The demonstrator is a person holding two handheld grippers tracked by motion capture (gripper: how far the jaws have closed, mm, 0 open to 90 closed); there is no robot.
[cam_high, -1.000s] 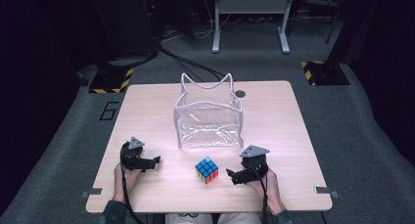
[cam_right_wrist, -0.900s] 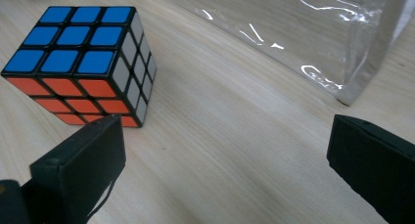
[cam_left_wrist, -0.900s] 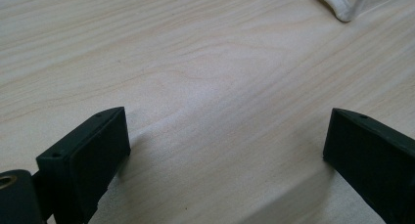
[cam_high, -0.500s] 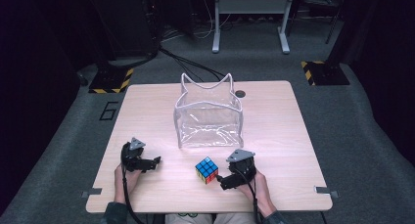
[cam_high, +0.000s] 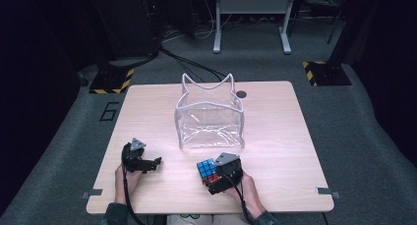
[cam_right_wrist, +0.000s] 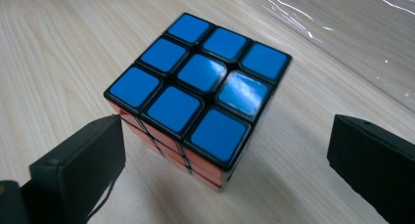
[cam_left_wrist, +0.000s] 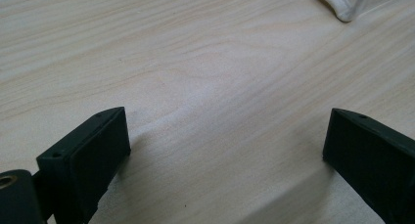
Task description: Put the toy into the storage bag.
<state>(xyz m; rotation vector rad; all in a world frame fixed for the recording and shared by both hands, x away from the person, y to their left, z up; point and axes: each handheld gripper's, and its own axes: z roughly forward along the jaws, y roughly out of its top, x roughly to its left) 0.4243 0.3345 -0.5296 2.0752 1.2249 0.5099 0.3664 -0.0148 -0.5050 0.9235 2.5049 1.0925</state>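
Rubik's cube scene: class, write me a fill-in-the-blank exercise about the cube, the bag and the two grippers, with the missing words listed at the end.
1. The top face of the Rubik's cube is all ____.
2. The cube sits on the wooden table in front of a clear plastic ____.
3. The right gripper has its jaws ____ on either side of the cube.
4. Between the jaws of the left gripper lies only bare ____.

Missing words: blue; bag; open; table
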